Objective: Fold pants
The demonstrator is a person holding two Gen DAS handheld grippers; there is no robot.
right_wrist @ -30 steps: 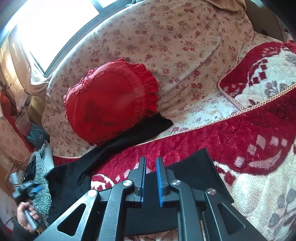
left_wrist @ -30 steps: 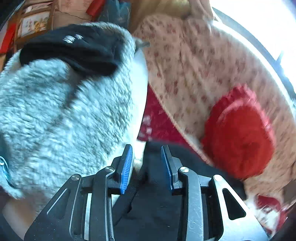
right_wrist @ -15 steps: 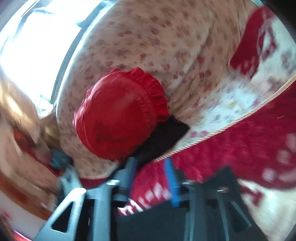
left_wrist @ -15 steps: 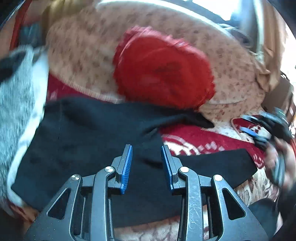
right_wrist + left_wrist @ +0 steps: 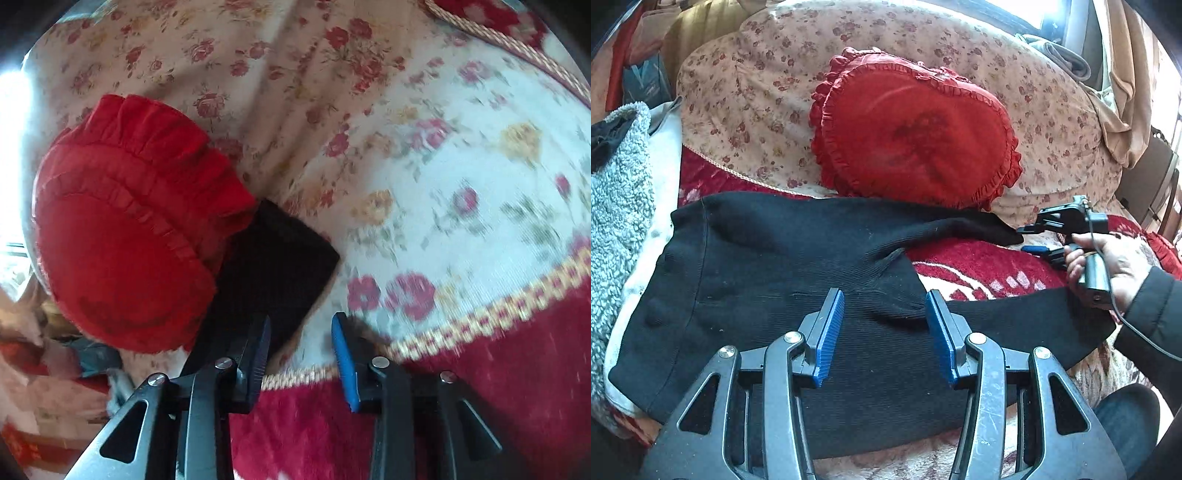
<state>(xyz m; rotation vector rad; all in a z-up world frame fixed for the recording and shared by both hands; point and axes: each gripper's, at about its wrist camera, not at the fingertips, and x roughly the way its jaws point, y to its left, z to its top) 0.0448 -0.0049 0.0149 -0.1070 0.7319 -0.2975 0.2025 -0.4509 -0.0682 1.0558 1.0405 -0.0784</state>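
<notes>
Floral cover (image 5: 1052, 122): pale, rose-printed, draped over the bulk at the back and filling most of the right wrist view.

Red blanket (image 5: 979, 262): plush, patterned in white, gold braid along its edge; lay in front of the floral cover.

Pants (image 5: 768, 266): black ribbed knit, spread flat across the red blanket, waist at the left, two legs running right and splayed apart. The far leg's cuff (image 5: 280, 258) lay against the cushion's frill.

Cushion (image 5: 916, 129): red, heart-shaped, frilled, propped on the floral cover just behind the pants.

Fleece (image 5: 620, 206): grey, piled at the left beside the waist.

Left gripper (image 5: 884, 328): above the crotch of the pants, jaws partly apart and just been opening, blue pads clear of the cloth, nothing held.

Right gripper (image 5: 301, 354): held in a hand (image 5: 1115, 266) with a dark sleeve, at the far cuff; jaws partly apart, just been closing, nothing pinched between them.
</notes>
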